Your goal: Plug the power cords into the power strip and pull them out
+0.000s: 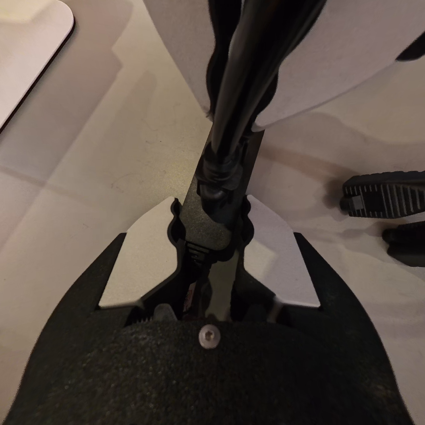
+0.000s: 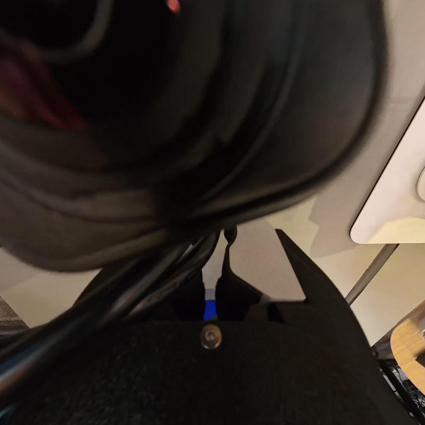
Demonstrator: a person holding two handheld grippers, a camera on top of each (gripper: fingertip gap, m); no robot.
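In the left wrist view my left gripper [image 1: 211, 207] is shut on the plug end of a black power cord [image 1: 218, 174]. The cord runs upward from between its white fingers. Farther up, the right gripper's white fingers [image 1: 322, 69] close on the same cord bundle. In the right wrist view my right gripper [image 2: 222, 234] is nearly closed on the cord, and the blurred black cord coil [image 2: 184, 115] fills most of the frame and hides its left finger. The white power strip [image 1: 30, 57] lies at the upper left; it also shows in the right wrist view [image 2: 391, 184] at the right edge.
Two more black plugs [image 1: 386, 195] [image 1: 407, 243] lie on the pale table [image 1: 92, 161] to the right of my left gripper. A grey cable [image 2: 372, 271] leaves the power strip. A wooden piece [image 2: 409, 349] sits at the lower right. My hands' fingertips stand some 7 cm from each other.
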